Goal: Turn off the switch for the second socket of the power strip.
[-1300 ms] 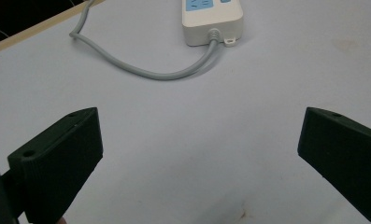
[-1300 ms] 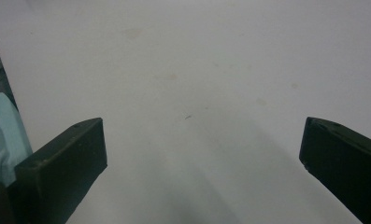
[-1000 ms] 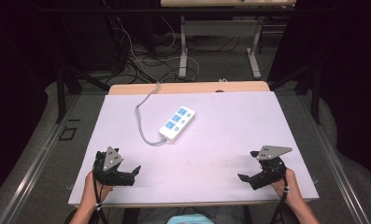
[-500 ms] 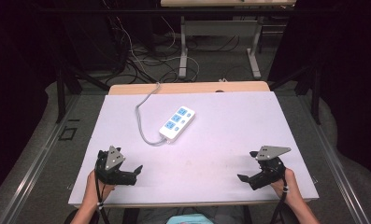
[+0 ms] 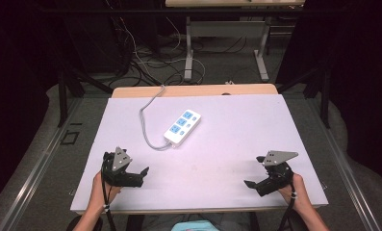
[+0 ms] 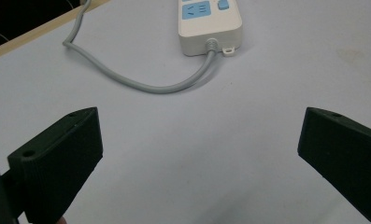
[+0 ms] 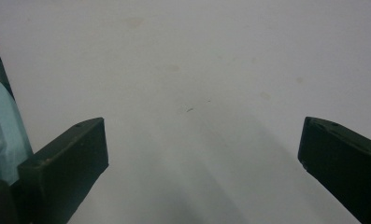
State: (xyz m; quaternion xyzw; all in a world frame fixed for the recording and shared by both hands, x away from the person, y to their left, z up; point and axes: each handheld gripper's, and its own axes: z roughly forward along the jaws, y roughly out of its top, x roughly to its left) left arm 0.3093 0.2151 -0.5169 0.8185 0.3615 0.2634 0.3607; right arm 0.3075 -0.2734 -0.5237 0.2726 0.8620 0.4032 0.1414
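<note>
Power strip (image 5: 183,127) cropped in left claw view; left claw (image 5: 139,176), right claw (image 5: 254,186) both apart

my gripper: right gripper (image 7: 202,158), jaws wide apart, nothing between
under it: bare white table (image 7: 211,60), faint marks
left edge: I see light blue cloth (image 7: 3,130)

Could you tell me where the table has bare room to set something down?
The table is bare right of the power strip, and between the left gripper and right gripper. Only the strip and its cable crowd the far left.
</note>
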